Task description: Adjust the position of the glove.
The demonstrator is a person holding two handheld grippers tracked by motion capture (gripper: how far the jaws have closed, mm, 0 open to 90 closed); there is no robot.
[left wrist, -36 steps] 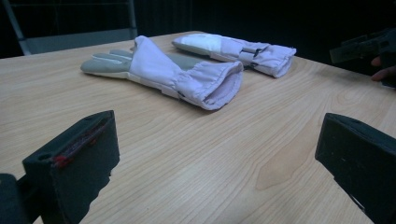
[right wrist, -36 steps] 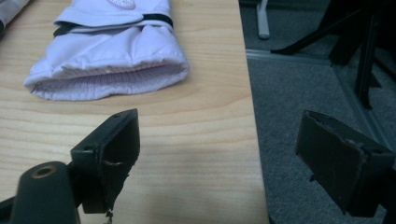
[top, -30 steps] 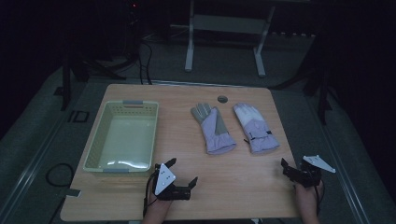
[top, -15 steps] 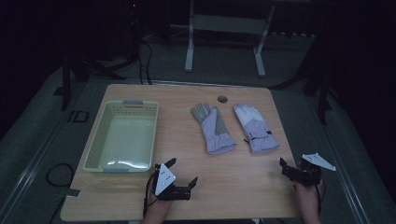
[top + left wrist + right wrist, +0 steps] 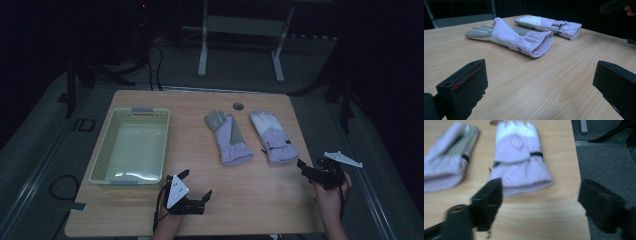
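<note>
Two lilac winter gloves lie side by side on the wooden table (image 5: 260, 210). The left glove (image 5: 227, 137) (image 5: 516, 37) (image 5: 446, 162) shows a grey palm. The right glove (image 5: 272, 136) (image 5: 551, 25) (image 5: 520, 160) lies back up with a white fingertip part. My left gripper (image 5: 196, 183) (image 5: 539, 82) rests low near the front edge, open, aimed at the left glove's cuff. My right gripper (image 5: 310, 165) (image 5: 541, 195) hovers at the table's right edge behind the right glove's cuff. It stands open; its jaws have just been closing a little, with nothing between them.
A pale green plastic basket (image 5: 102, 155) stands at the table's left, nothing inside it. A small round hole (image 5: 238, 106) sits near the far edge. A metal stand (image 5: 240, 30) is on the floor behind. The table's right edge (image 5: 580, 195) runs under my right gripper.
My right gripper has risen a little and edged toward the right glove. The left gripper, the gloves and the basket have stayed put.
</note>
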